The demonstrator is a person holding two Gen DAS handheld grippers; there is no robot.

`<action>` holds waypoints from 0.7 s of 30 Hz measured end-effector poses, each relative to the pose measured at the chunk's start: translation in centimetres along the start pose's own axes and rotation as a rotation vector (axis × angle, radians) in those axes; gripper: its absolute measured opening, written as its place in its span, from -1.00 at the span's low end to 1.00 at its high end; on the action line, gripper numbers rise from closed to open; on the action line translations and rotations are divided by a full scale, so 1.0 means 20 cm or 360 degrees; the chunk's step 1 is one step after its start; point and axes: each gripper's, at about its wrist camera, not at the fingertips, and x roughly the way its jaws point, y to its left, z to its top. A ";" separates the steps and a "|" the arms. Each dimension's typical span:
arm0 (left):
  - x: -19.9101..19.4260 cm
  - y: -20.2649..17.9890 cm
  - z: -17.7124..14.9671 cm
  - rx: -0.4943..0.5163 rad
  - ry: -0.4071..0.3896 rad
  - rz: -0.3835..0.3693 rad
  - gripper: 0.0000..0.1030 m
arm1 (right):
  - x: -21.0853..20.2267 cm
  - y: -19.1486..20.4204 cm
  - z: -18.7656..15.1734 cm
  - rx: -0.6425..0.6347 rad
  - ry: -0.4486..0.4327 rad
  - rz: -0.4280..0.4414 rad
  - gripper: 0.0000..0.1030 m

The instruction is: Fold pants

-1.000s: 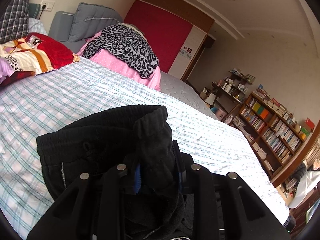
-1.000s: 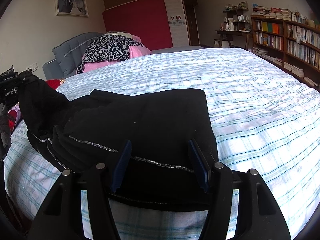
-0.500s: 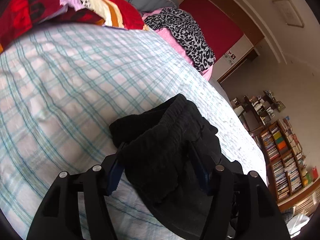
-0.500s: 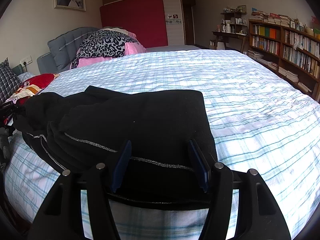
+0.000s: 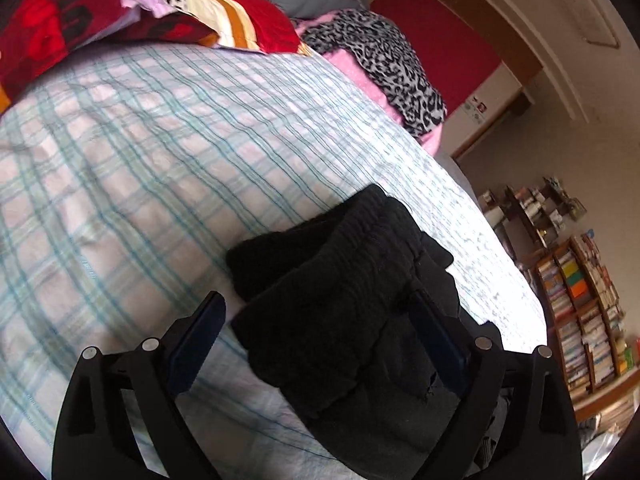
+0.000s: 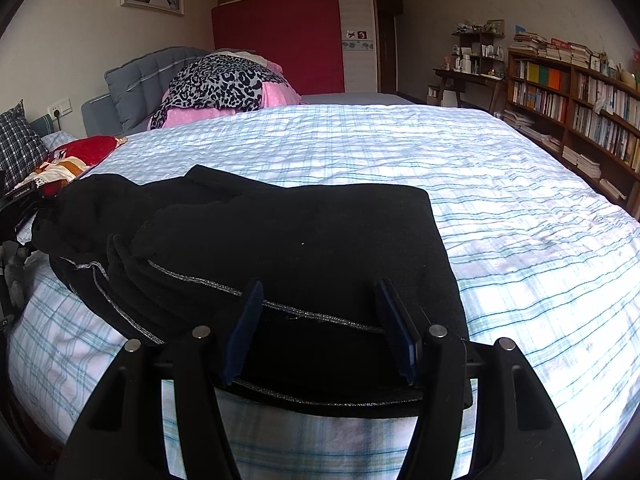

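Note:
Black pants [image 6: 288,240] lie partly folded on the checked bed sheet [image 6: 500,200], a silver stripe running along one seam. The right part is a flat folded panel; the left part is bunched. My right gripper [image 6: 320,324] is open, its fingers over the near edge of the folded panel. In the left wrist view the bunched waistband end [image 5: 340,300] lies between the open fingers of my left gripper [image 5: 320,328], which do not clamp it. The left gripper's body shows at the far left of the right wrist view [image 6: 20,204].
A red patterned pillow [image 5: 132,4] and a leopard-print blanket over pink bedding [image 6: 224,84] lie at the head of the bed, by the grey headboard [image 6: 140,80]. Bookshelves [image 6: 572,100] line the right wall. A checked cushion [image 6: 18,140] sits at far left.
My left gripper went from shut on the raised waistband to open, and the waistband now rests low on the bed. The bunched left part dropped. My right gripper stayed open and barely moved.

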 end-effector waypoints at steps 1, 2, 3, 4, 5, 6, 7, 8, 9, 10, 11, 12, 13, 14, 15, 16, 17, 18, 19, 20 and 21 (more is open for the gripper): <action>-0.02 0.01 0.00 -0.0016 -0.0015 0.0008 0.78 | 0.00 -0.01 0.00 0.0008 0.0003 0.0003 0.17; -0.01 0.02 0.00 -0.0030 0.0006 0.0011 0.78 | 0.01 -0.01 0.00 0.0018 0.0006 0.0008 0.17; 0.00 0.02 0.00 -0.0036 0.0043 0.0015 0.78 | 0.02 -0.01 0.00 0.0028 0.0008 0.0013 0.17; 0.02 0.03 0.00 -0.0030 0.0076 0.0024 0.78 | 0.02 -0.02 0.00 0.0034 0.0006 0.0016 0.17; 0.05 0.02 -0.01 -0.0014 0.0103 0.0036 0.79 | 0.02 -0.02 0.00 0.0039 0.0002 0.0018 0.17; 0.08 0.01 -0.01 0.0011 0.0121 0.0042 0.80 | 0.03 -0.02 0.00 0.0043 -0.0001 0.0020 0.17; 0.09 0.00 -0.01 0.0035 0.0125 0.0043 0.86 | 0.03 -0.02 0.00 0.0046 -0.0003 0.0021 0.17; 0.11 -0.01 -0.01 0.0050 0.0137 0.0025 0.88 | 0.03 -0.02 0.00 0.0050 -0.0006 0.0024 0.17; 0.13 -0.03 -0.01 0.0053 0.0159 0.0001 0.88 | 0.03 -0.02 0.00 0.0054 -0.0006 0.0027 0.17; 0.14 -0.03 0.00 0.0041 0.0173 -0.0033 0.88 | 0.03 -0.02 0.00 0.0057 -0.0007 0.0030 0.17; 0.16 -0.04 0.00 0.0023 0.0194 -0.0096 0.88 | 0.03 -0.02 0.00 0.0060 -0.0008 0.0033 0.17; 0.19 -0.04 0.01 0.0011 0.0215 -0.0121 0.88 | 0.03 -0.02 0.00 0.0063 -0.0009 0.0035 0.17; 0.20 -0.04 0.01 0.0003 0.0217 -0.0133 0.88 | 0.03 -0.02 0.00 0.0065 -0.0010 0.0036 0.17; 0.20 -0.05 0.02 0.0002 0.0223 -0.0158 0.79 | 0.03 -0.02 0.00 0.0066 -0.0011 0.0036 0.17; 0.20 -0.04 0.02 -0.0006 0.0233 -0.0191 0.62 | 0.03 -0.02 0.00 0.0067 -0.0013 0.0037 0.17; 0.21 -0.02 0.02 -0.0044 0.0262 -0.0254 0.17 | 0.03 -0.02 0.00 0.0069 -0.0014 0.0037 0.17; 0.22 0.00 0.01 -0.0105 0.0303 -0.0331 -0.02 | 0.03 -0.02 0.00 0.0071 -0.0014 0.0038 0.17; 0.22 0.02 0.00 -0.0157 0.0314 -0.0382 -0.12 | 0.03 -0.02 0.00 0.0072 -0.0014 0.0038 0.17; 0.20 0.02 -0.01 -0.0177 0.0305 -0.0400 -0.18 | 0.03 -0.02 0.00 0.0073 -0.0014 0.0039 0.17; 0.18 0.02 -0.02 -0.0184 0.0286 -0.0406 -0.22 | 0.03 -0.02 0.00 0.0073 -0.0014 0.0038 0.17; 0.15 0.02 -0.03 -0.0188 0.0263 -0.0404 -0.24 | 0.03 -0.02 0.00 0.0074 -0.0013 0.0040 0.17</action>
